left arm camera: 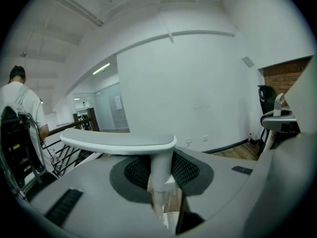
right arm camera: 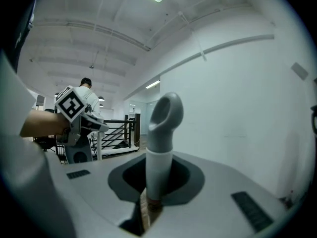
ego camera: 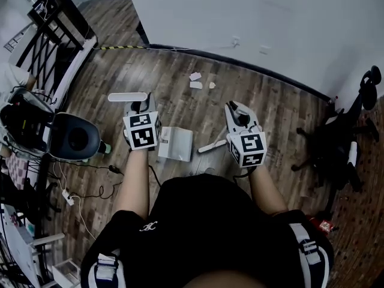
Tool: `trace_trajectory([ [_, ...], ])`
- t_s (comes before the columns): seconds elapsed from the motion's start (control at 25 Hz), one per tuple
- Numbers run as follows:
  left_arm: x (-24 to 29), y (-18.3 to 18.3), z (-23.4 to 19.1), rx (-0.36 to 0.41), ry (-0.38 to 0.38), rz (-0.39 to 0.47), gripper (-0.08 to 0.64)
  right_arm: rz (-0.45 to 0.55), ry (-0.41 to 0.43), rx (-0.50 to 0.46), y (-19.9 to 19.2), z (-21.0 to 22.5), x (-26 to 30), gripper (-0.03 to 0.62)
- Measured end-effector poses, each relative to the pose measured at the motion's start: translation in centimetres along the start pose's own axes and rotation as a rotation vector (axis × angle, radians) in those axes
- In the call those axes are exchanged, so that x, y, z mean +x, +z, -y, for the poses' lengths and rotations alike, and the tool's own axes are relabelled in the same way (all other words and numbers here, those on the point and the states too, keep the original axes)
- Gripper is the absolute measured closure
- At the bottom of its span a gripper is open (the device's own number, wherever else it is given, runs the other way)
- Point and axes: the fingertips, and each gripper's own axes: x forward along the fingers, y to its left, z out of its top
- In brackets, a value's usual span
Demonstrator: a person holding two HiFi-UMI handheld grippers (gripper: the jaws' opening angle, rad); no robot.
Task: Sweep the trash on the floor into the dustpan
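Note:
Several white scraps of trash [ego camera: 196, 81] lie on the wooden floor near the wall, ahead of both grippers. My left gripper [ego camera: 139, 108] is shut on the white dustpan handle, whose T-shaped top [ego camera: 127, 96] sticks out to the left. The white dustpan [ego camera: 176, 144] rests on the floor between the grippers. In the left gripper view the handle's post [left arm camera: 161, 167] stands clamped between the jaws. My right gripper [ego camera: 237, 114] is shut on the grey broom handle [right arm camera: 161, 143], which ends in a loop. The broom's white head [ego camera: 213, 146] lies low beside the dustpan.
A black office chair [ego camera: 336, 143] stands at the right. A round black and grey appliance [ego camera: 75, 138], cables and a power strip [ego camera: 67, 197] lie at the left by a black railing [ego camera: 48, 47]. The white wall [ego camera: 270, 17] runs behind the trash. A person in white [left arm camera: 20, 108] stands far left.

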Motion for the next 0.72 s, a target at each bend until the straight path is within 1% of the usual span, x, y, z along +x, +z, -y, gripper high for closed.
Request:
trace_trajectory([
  [0.08,1.4,1.6,1.0,0.012,0.003,0.019,0.465,0.002,0.007,-0.026,-0.3,1.2,0.9,0.541],
  [0.2,3.3,3.8,1.8,0.021,-0.003,0.048,0.465,-0.005,-0.004,-0.05,-0.3,3.2,2.5,0.541],
  [0.36,6.1,6.0,1.8,0.002,-0.011,0.077,0.465,0.001,-0.02,-0.076,0.5,5.3,4.7,0.541],
  [0.6,11.9,7.5,1.9,-0.007,-0.039,0.094,0.463,-0.033,-0.055,-0.092,0.5,8.5,8.8,0.541],
  [0.72,15.9,8.3,1.9,-0.019,-0.072,0.09,0.465,-0.057,-0.061,-0.09,0.3,10.2,11.8,0.541],
])
